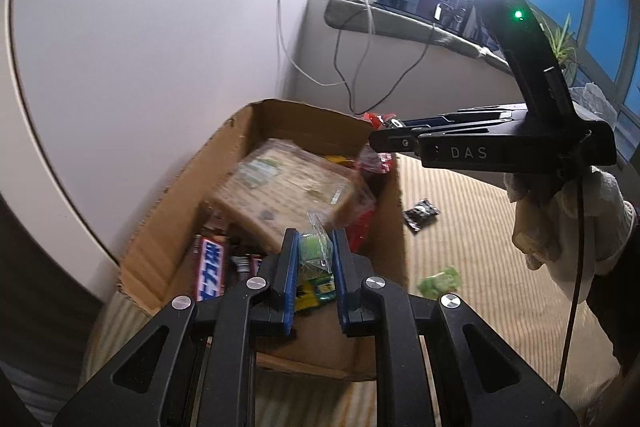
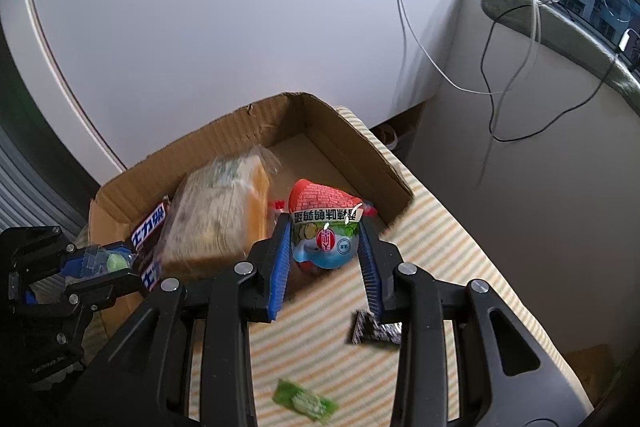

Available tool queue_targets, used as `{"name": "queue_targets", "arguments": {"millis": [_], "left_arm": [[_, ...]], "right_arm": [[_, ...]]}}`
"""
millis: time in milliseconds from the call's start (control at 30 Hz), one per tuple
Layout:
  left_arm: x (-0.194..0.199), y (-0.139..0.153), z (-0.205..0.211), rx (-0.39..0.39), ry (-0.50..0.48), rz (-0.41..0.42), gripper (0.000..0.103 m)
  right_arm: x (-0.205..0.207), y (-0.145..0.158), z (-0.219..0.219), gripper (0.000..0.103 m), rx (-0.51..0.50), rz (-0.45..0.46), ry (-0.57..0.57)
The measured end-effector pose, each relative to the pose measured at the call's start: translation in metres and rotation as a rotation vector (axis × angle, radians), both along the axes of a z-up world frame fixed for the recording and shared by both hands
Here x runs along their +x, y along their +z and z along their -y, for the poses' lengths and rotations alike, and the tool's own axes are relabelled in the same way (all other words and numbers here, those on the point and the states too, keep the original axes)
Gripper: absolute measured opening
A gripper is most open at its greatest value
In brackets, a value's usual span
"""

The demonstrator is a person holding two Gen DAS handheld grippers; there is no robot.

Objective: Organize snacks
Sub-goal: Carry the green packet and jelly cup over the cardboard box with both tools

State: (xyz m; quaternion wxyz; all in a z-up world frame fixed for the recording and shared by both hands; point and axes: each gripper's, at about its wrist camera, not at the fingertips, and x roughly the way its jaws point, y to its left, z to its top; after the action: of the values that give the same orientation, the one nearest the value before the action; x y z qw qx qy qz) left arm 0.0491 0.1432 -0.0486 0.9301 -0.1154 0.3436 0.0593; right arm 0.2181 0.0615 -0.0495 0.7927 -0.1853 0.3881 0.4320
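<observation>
A cardboard box stands on a striped cloth and holds a large tan cracker pack, Snickers bars and red packets. My left gripper is shut on a small green candy in clear wrap, held over the box's near side; it also shows in the right wrist view. My right gripper is shut on a red and blue snack pouch, held over the box's right end. In the left wrist view the right gripper hangs above the box.
A black packet and a green wrapped candy lie on the striped cloth beside the box. A white rounded wall stands behind the box. Cables hang from a windowsill at the right.
</observation>
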Motion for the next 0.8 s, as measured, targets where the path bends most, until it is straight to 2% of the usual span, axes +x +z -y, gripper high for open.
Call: {"name": "queue_targets", "arguments": {"millis": [400, 800], "left_arm": [[0.003, -0.009, -0.022, -0.004, 0.036, -0.019, 0.015], [0.002, -0.009, -0.026, -0.003, 0.037, -0.021, 0.015]], "right_arm": [[0.016, -0.02, -0.036, 0.033, -0.009, -0.037, -0.002], [0.019, -0.029, -0.046, 0.036, -0.024, -0.044, 0.013]]}}
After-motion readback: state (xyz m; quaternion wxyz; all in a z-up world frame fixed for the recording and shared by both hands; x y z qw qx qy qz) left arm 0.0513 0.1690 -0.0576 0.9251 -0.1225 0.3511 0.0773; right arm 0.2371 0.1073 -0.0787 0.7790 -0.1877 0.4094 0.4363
